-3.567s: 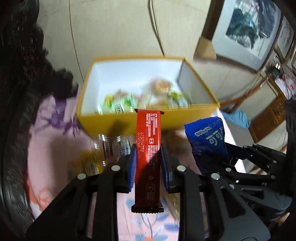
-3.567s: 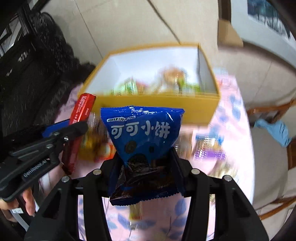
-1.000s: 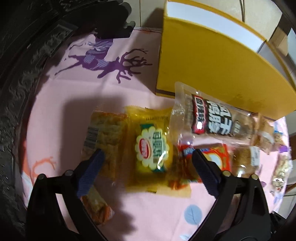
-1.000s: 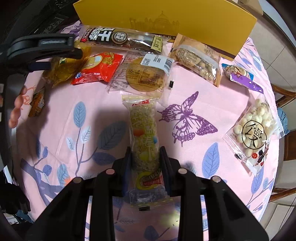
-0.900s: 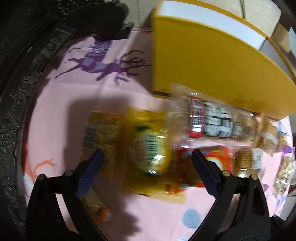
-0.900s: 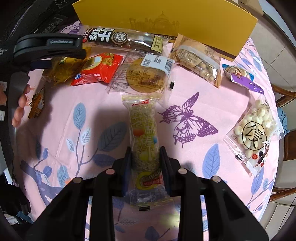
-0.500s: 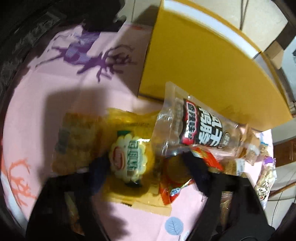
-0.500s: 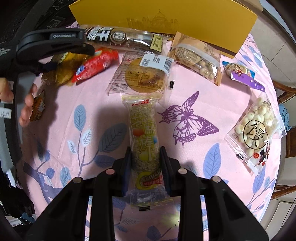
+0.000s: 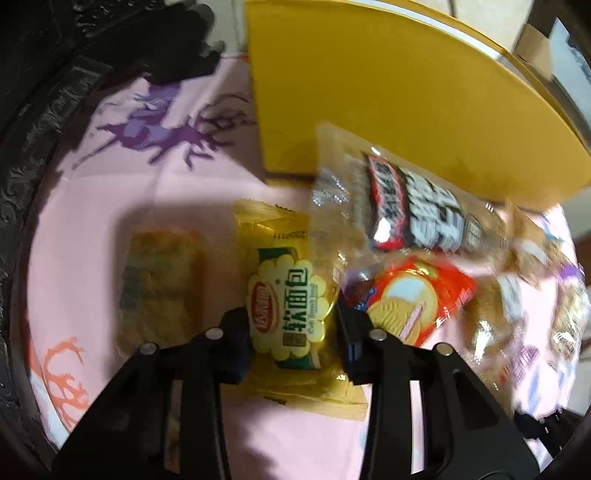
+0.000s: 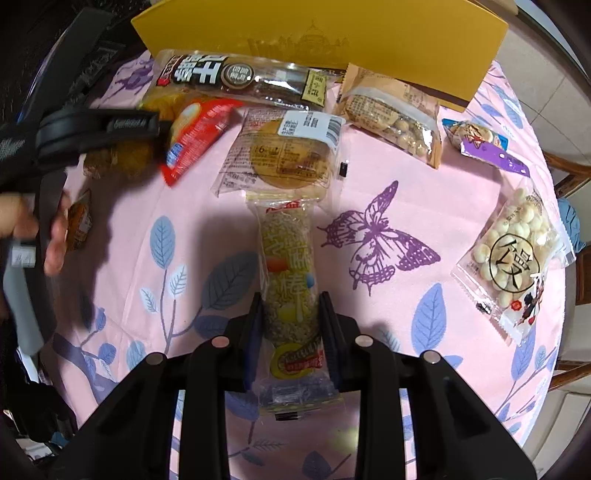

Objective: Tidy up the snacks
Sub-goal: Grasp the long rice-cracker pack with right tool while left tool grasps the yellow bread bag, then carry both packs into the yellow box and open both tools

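Note:
A yellow soft-bread packet [image 9: 284, 295] lies on the pink tablecloth [image 9: 92, 229]. My left gripper [image 9: 291, 332] has it between its jaws, which are closing, and the pads press its sides. My right gripper [image 10: 290, 317] is shut on a clear puffed-grain bar packet [image 10: 286, 258] that lies lengthwise on the cloth. The yellow box [image 9: 369, 92] stands behind the snacks; only its outer wall [image 10: 332, 22] shows, and its inside is hidden. In the right wrist view the left gripper [image 10: 110, 125] reaches in from the left edge.
Around the bread packet lie a long clear packet with a black label [image 9: 413, 199], a red biscuit packet [image 9: 417, 295] and an orange cracker packet [image 9: 159, 280]. Further right are a round cake packet [image 10: 288, 151], a nut bag [image 10: 391, 118], a purple packet [image 10: 484, 144] and a bag of white balls [image 10: 513, 258]. A dark carved table rim [image 9: 22, 184] runs along the left.
My left gripper's jaws went from wide apart to closed around the yellow bread packet, and it moved in closer. The red packet beside it got tilted. The right gripper kept still.

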`<state>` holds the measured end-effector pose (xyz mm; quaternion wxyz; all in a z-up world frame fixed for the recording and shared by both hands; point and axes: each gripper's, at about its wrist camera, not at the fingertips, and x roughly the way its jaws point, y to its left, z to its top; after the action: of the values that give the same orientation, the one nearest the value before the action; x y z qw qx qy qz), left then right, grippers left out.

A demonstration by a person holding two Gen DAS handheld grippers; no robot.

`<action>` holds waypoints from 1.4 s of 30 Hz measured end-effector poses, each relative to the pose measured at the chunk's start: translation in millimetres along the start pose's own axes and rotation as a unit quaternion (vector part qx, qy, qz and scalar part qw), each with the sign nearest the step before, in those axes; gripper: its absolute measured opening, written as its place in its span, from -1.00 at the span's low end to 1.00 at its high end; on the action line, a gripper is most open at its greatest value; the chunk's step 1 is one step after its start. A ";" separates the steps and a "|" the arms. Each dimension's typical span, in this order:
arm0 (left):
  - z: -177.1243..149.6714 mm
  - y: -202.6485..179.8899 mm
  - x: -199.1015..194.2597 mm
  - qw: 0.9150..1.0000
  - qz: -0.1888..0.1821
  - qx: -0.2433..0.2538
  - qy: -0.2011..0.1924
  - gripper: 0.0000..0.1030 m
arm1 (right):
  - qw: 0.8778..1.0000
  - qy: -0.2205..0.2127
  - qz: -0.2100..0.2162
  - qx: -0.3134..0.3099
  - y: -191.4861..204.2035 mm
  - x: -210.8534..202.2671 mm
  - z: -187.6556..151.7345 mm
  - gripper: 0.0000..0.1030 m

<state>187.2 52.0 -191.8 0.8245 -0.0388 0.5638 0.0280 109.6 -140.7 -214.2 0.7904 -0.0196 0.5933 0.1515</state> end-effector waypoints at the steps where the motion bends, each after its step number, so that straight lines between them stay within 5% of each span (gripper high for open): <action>1: -6.2 -0.1 -3.4 1.000 0.000 -0.003 -0.002 -0.32 | 1.000 -0.009 0.003 0.002 -0.6 -3.6 -0.3 -0.44; 4: -25.0 2.8 -16.5 1.000 -0.017 -0.022 -0.007 -0.33 | 0.999 -0.037 0.000 -0.007 1.3 -18.9 0.4 -0.44; 13: -70.5 -33.6 -101.8 0.996 -0.069 0.026 -0.053 -0.32 | 0.996 -0.086 0.008 0.001 -7.8 -62.6 16.0 -0.44; 20: -70.2 -47.9 -134.2 0.993 -0.077 0.045 -0.079 -0.32 | 0.993 -0.114 0.014 0.026 -19.0 -93.0 12.3 -0.44; 34: -48.9 -50.8 -141.4 0.992 -0.082 0.034 -0.087 -0.32 | 0.988 -0.147 0.024 0.037 -26.8 -122.0 21.5 -0.44; 42: 17.9 -45.5 -153.0 0.989 -0.075 0.016 -0.124 -0.32 | 0.981 -0.192 0.023 0.019 -22.5 -146.2 94.5 -0.44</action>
<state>152.4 8.0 -41.3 0.8883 -0.0636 0.4532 -0.0386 167.0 -173.9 -51.7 0.8862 0.0384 0.4333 0.1598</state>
